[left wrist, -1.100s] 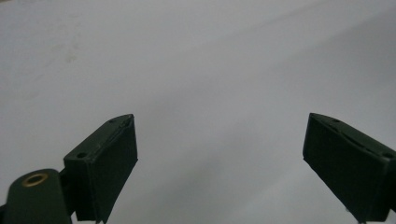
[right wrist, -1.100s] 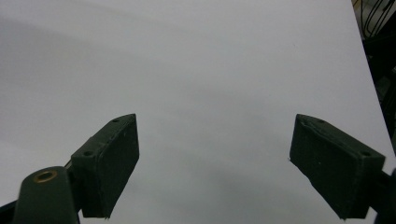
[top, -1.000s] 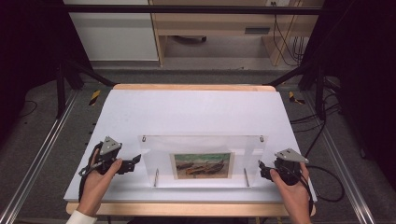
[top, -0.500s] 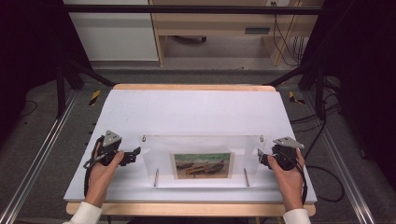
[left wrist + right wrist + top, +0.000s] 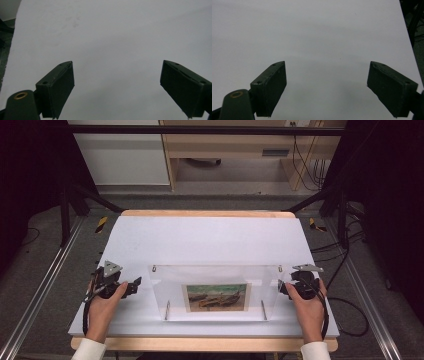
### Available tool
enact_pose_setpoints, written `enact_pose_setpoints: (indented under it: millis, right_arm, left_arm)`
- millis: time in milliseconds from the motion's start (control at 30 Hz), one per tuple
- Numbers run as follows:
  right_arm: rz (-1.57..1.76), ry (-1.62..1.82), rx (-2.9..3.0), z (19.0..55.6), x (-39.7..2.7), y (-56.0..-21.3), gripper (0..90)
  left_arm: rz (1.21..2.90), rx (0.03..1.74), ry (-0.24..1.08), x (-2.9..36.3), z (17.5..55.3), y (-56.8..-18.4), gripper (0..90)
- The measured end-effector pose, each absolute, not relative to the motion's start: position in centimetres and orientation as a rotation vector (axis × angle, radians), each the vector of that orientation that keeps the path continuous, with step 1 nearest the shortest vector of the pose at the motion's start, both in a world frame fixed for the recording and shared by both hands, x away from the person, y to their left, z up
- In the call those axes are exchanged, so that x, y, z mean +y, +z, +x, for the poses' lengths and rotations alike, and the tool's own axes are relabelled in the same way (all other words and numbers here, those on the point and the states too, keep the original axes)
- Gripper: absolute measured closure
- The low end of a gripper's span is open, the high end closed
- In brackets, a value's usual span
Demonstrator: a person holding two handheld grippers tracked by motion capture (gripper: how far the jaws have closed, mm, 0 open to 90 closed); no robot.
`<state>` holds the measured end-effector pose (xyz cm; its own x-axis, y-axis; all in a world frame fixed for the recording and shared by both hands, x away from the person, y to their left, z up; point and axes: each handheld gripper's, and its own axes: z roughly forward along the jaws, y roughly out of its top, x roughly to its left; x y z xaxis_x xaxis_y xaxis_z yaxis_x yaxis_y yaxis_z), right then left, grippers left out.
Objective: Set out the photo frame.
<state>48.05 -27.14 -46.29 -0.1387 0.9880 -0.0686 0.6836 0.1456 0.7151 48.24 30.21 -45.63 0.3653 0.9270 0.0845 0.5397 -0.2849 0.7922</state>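
Observation:
A clear acrylic picture frame [image 5: 165, 282] lies flat near the front of the white table [image 5: 210, 240]. It holds a small painting of boats [image 5: 216, 297]. My left gripper [image 5: 134, 284] sits just off the frame's left end, jaws pointing toward it. My right gripper [image 5: 283, 288] is at the frame's right end, close to its edge. In the left gripper view the left gripper [image 5: 117, 71] is wide open over bare white tabletop. In the right gripper view the right gripper [image 5: 327, 68] is equally wide open, with nothing between its jaws.
The table's wooden front edge [image 5: 200, 343] runs under the person's wrists. Metal rails [image 5: 40, 290] flank the table on the floor. Yellow-and-black tools [image 5: 101, 223] lie on the floor by the far corners. The far half of the table is bare white.
Both hands have slid forward from the front edge and now sit level with the frame's two ends. The frame has not moved.

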Motion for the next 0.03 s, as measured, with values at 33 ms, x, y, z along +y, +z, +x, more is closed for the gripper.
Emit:
enact_pose_setpoints:
  millis: [33]
  right_arm:
    - [1.579, 0.733, 1.884, 47.89, -27.27, -46.27, 16.1]
  left_arm:
    - [1.954, 1.263, 0.741, 30.15, 48.16, -45.65, 11.2]
